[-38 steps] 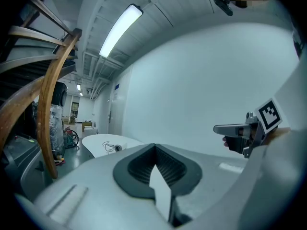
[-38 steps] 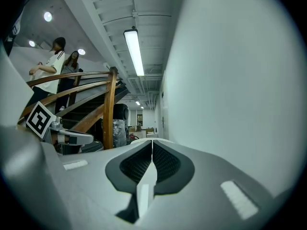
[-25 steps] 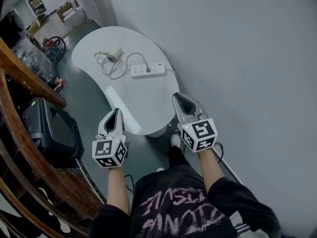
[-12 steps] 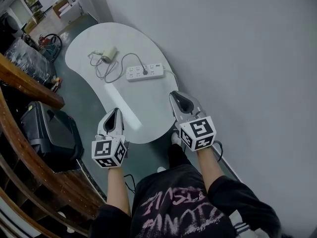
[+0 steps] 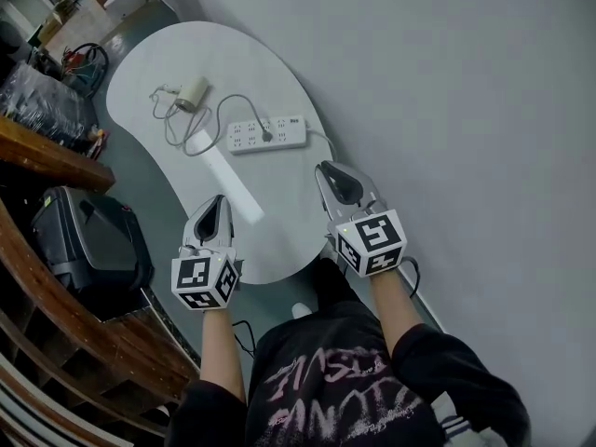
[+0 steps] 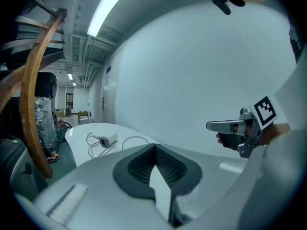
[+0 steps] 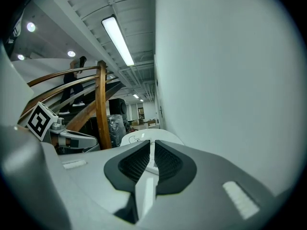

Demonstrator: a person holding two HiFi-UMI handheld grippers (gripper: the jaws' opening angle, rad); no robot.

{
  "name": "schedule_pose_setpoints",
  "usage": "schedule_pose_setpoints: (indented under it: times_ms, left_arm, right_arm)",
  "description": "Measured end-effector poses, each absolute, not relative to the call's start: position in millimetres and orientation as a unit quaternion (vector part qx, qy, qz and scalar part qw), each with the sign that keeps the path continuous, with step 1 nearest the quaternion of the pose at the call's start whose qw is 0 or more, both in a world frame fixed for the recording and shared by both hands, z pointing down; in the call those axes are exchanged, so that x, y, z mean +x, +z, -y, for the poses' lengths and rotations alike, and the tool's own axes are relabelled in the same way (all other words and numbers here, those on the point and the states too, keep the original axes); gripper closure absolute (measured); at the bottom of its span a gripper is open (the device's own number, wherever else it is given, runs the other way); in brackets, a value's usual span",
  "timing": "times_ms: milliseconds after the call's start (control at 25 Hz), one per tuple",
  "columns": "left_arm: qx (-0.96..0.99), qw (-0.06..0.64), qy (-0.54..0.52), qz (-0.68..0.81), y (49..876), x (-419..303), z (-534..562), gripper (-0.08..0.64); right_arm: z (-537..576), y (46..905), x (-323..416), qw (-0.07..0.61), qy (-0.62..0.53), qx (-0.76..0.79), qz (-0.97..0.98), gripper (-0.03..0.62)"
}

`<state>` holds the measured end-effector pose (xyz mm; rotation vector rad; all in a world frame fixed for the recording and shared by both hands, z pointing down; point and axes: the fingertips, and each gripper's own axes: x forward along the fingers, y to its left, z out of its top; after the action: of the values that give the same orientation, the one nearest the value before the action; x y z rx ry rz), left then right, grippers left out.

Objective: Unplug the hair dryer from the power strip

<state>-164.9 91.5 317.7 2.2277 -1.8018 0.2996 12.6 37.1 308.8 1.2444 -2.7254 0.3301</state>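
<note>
White surface (image 5: pixel 270 222): hair dryer (image 5: pixel 193 92) lying beside power strip (image 5: pixel 267 133), plugged in. Left gripper (image 5: pixel 219 201) jaws together, empty; right gripper (image 5: pixel 328 170) jaws closed to a thin slit, empty.

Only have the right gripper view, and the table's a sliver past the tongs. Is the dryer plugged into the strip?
Observer: Yes. The head view shows a dark plug seated in the power strip.
Operator: Where's the dryer itself?
Observer: The hair dryer lies on the table, farther away than the strip and off to the person's left.
Operator: Left tongs holding anything?
Observer: No. The left gripper view shows its tongs together with nothing between them.
</note>
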Motion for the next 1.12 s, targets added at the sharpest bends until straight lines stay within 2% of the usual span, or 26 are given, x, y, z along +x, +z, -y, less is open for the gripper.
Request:
schedule_pose_setpoints:
  times_ms: [600,1120]
  left_arm:
    - [0.741,0.175,0.145,0.632,359.3,-144.9,6.2,0.558]
    - [0.726,0.169,0.164,0.646,358.1,-137.0,27.3,0.558]
  right_arm:
    - [62.8,361.6,0.7,0.111,0.141,0.344,0.922,0.531]
    - [87.1,389.1,-19.0,0.161,0.120,0.275,0.940,0.497]
